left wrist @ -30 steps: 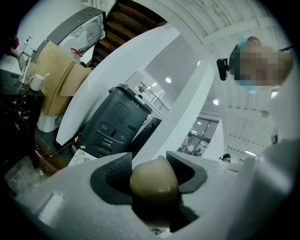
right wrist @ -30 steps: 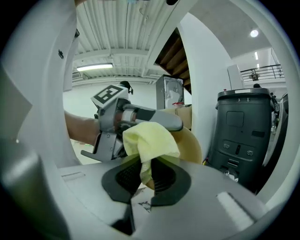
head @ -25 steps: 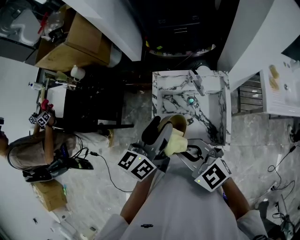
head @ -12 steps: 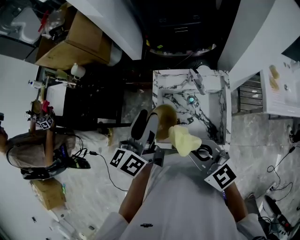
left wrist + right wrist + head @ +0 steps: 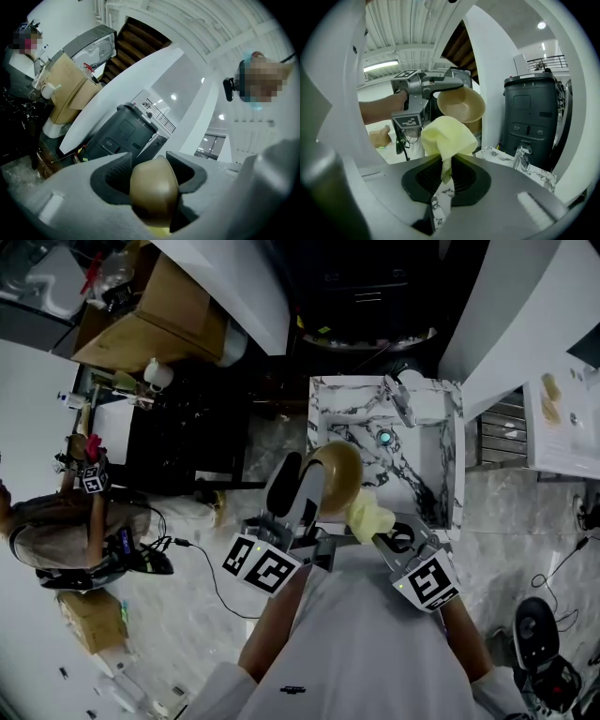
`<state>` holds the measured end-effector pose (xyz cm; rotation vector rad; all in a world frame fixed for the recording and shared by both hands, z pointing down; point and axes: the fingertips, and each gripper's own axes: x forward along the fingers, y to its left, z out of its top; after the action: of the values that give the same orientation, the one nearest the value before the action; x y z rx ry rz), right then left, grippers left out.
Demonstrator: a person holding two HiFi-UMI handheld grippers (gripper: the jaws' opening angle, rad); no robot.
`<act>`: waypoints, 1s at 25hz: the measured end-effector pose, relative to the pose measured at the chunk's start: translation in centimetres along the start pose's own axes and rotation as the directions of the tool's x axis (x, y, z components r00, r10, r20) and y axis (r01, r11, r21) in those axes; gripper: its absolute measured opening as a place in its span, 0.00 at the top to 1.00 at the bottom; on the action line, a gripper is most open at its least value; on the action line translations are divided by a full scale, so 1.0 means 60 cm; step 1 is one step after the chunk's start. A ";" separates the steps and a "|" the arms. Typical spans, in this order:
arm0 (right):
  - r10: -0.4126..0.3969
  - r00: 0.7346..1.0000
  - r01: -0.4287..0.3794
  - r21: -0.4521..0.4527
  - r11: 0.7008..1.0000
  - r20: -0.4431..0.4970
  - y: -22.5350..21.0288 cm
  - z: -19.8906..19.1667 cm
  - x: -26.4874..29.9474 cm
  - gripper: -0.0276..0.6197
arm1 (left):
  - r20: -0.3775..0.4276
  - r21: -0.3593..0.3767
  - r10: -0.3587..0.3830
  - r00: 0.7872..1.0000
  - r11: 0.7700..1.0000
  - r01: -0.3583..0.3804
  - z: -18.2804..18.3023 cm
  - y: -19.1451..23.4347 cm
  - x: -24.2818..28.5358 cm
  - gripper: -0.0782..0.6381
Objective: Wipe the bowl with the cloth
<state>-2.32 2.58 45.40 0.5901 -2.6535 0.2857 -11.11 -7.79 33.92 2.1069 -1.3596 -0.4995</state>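
Note:
A tan bowl (image 5: 336, 474) is held up in the air above the floor beside the sink, tipped on edge. My left gripper (image 5: 309, 486) is shut on its rim; the left gripper view shows the bowl (image 5: 153, 187) edge-on between the jaws. A pale yellow cloth (image 5: 367, 517) is bunched just right of and below the bowl, pinched by my right gripper (image 5: 382, 535). In the right gripper view the cloth (image 5: 447, 136) rises from the shut jaws, and the bowl (image 5: 461, 104) faces it a short way beyond, its hollow turned toward the cloth.
A marble-patterned sink (image 5: 436, 432) with a chrome tap (image 5: 397, 407) lies just ahead of the grippers. A dark cabinet (image 5: 178, 442) stands to the left. Another person (image 5: 70, 535) stands at far left. Cables (image 5: 202, 563) trail over the floor.
The bowl has been raised and tipped toward the sink. The right gripper has drawn the cloth back in close to the bowl after swinging it out to the right.

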 end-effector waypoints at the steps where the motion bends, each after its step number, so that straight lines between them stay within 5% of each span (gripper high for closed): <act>1: 0.014 1.000 -0.014 -0.002 1.000 0.017 0.005 0.006 0.004 0.91 | -0.003 -0.002 -0.005 1.000 1.000 0.005 -0.003 -0.003 0.001 0.57; 6: 0.051 0.996 -0.050 -0.019 0.999 0.076 0.012 0.043 0.017 0.91 | -0.034 -0.002 -0.035 0.999 0.999 0.035 -0.023 -0.020 0.007 0.57; 10: -0.020 0.994 0.008 0.113 0.994 0.111 -0.020 0.038 0.022 0.91 | -0.066 0.013 -0.054 0.996 0.998 0.055 -0.033 -0.030 0.006 0.57; 25: -0.182 0.970 0.131 0.281 0.951 0.164 -0.121 0.026 -0.025 0.91 | -0.152 -0.014 -0.141 0.978 0.990 0.141 -0.069 -0.061 0.009 0.57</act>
<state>1.59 -3.82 44.13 0.9535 -2.7462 0.5753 -5.89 -6.05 34.75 2.2008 -1.1290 -0.3872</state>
